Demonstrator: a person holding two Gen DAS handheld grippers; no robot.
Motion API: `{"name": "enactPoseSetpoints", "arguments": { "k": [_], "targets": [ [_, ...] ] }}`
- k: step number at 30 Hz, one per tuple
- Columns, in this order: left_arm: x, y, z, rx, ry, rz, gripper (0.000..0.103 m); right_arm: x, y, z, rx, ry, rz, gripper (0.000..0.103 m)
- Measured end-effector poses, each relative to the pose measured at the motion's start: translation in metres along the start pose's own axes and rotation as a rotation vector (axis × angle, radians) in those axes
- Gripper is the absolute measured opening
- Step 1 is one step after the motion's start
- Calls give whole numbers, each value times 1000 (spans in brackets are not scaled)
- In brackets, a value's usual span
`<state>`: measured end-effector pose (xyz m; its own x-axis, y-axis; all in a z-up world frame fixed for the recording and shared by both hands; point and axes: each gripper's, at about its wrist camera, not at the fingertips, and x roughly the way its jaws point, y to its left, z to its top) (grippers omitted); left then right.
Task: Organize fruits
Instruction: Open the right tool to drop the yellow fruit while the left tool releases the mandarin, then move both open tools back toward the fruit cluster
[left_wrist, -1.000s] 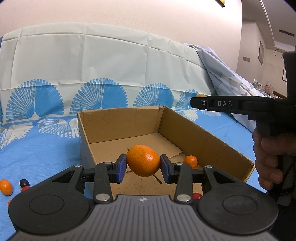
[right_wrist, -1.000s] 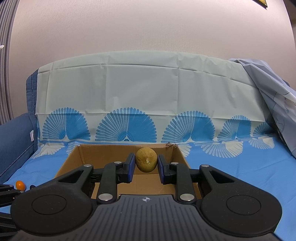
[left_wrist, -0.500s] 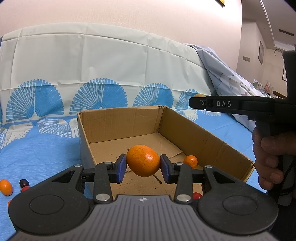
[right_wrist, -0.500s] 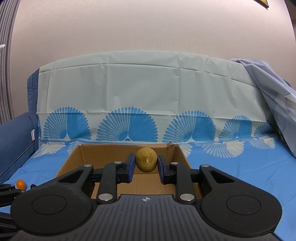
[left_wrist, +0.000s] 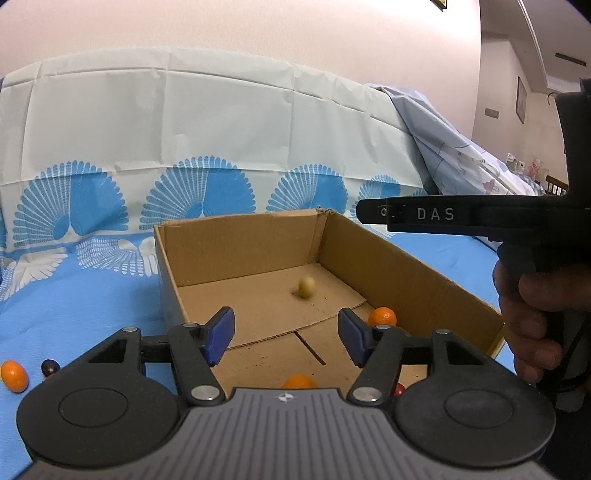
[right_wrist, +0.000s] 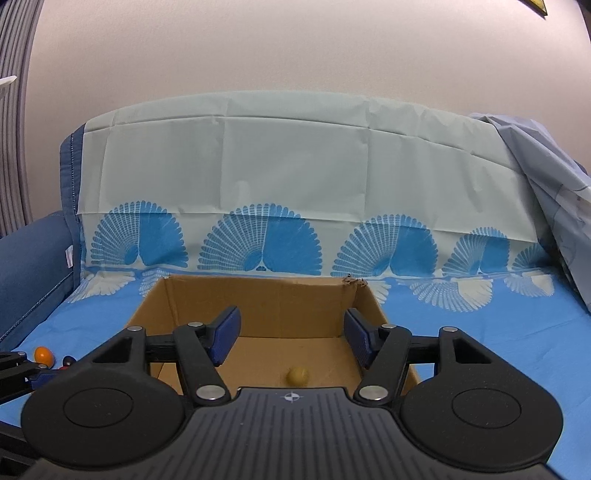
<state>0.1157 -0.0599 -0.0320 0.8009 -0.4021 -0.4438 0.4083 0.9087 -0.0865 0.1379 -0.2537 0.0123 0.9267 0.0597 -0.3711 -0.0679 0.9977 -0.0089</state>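
Observation:
An open cardboard box (left_wrist: 406, 273) sits on the blue cloth; it also shows in the right wrist view (right_wrist: 258, 295). My left gripper (left_wrist: 284, 338) is open and empty above the box's near end. An orange fruit (left_wrist: 298, 381) lies on the box floor just under it, half hidden by the gripper body. A small orange (left_wrist: 382, 316) and a red fruit (left_wrist: 399, 388) lie at the box's right side. A yellow-green fruit (left_wrist: 306, 287), blurred, is on the box floor; it also shows in the right wrist view (right_wrist: 298, 376). My right gripper (right_wrist: 291, 338) is open and empty above the box.
On the blue cloth left of the box lie an orange fruit (left_wrist: 14, 376) and a dark fruit (left_wrist: 50, 366). The cloth-covered sofa back (left_wrist: 221, 129) rises behind the box. The right gripper's arm (left_wrist: 443, 218) and the hand holding it hang over the box's right wall.
Both grippers have opened. The orange fruit dropped from the left gripper into the box, and the yellow-green fruit dropped from the right gripper onto the box floor.

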Motion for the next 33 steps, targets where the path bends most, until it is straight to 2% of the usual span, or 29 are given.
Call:
{"name": "enactPoseSetpoints", "arguments": {
  "k": [5,9,14,19,21,24,29,33],
  "targets": [
    [-3,-1,0,6,-17,2,65,-1,-1,0,7,-4,-14,64],
    [-10,-4,-3,44,-69,2,54,-2,-1,-1,12,-10,-33,64],
    [-19,-5,-5,77,-80,11,40,-4,5,-1,13,-19,-50,63],
    [-36,3,-3,72,-89,16,19,-11,16,-2,10,-45,-52,56],
    [-45,9,0,72,-94,14,19,-15,19,-1,17,-57,-49,47],
    [-61,20,8,64,-101,-3,19,-20,21,1,46,-72,-38,41],
    [-94,44,25,128,-123,75,19,-28,28,3,82,-93,-14,33],
    [-120,77,41,99,-146,141,19,-32,33,4,90,-104,8,29]
  ]
}}
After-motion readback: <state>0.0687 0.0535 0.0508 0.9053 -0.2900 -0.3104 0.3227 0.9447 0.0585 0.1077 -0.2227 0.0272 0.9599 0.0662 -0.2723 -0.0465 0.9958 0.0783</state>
